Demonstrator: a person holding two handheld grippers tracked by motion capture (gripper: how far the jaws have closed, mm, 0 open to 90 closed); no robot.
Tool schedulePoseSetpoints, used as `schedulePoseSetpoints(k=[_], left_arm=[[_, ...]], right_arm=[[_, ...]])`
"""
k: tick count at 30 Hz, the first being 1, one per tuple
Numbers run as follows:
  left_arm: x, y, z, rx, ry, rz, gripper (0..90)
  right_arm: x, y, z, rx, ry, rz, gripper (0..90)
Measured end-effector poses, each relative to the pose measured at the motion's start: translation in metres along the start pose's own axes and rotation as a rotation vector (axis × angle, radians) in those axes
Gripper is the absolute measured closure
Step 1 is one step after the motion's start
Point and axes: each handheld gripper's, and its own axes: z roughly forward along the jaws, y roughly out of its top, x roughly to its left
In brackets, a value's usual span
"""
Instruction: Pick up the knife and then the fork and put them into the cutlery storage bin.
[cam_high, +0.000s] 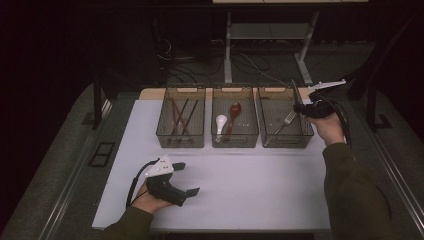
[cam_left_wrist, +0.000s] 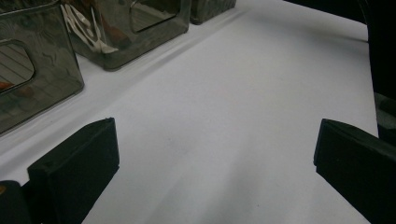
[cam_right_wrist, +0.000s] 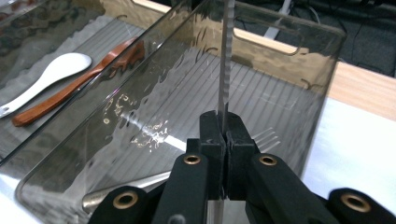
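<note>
White tabletop: right gripper (cam_right_wrist: 223, 135) is clamping a serrated steel knife (cam_right_wrist: 226, 65), blade pointing twelve o'clock, above the smoky plastic fork bin (cam_right_wrist: 289, 42).

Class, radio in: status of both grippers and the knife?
Left gripper open, idle. Right gripper shut on knife, above right bin. Fork already inside.

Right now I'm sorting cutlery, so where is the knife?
The knife is clamped upright in the right tool, over the rightmost bin in the high view, above the fork lying there.
</note>
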Motion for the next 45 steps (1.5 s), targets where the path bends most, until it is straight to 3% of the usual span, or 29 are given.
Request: schedulePoseSetpoints(k=[12,16,19,23,32,36,38,45], left_arm=[[-0.001,0.000,0.001,0.006,-0.007,0.009,0.0],[0.000,0.000,0.001,0.005,-0.010,0.008,0.0],[-0.001,0.000,0.001,0.005,-0.012,0.009,0.0],[-0.001,0.000,0.002,0.009,-0.011,0.012,0.0],[-0.002,0.000,0.002,0.016,-0.007,0.014,0.0],[-0.002,0.000,0.002,0.017,-0.006,0.013,0.0],[-0.001,0.000,0.003,0.018,-0.006,0.013,0.0],[-0.002,0.000,0.004,0.029,-0.006,0.012,0.0]], right_arm=[[0.006,0.007,0.032,0.069,-0.022,0.004,86.8],[0.008,0.004,0.040,0.094,-0.030,0.017,81.0],[0.009,0.002,0.040,0.081,-0.022,0.029,73.8],[0.010,0.000,0.035,0.040,0.008,0.051,64.6],[0.021,-0.007,0.013,-0.039,0.138,0.061,41.7],[0.032,-0.016,0.003,-0.058,0.116,0.003,28.1],[0.037,-0.022,-0.002,-0.061,0.092,-0.023,27.2],[0.046,-0.040,-0.024,-0.133,0.156,0.003,20.3]])
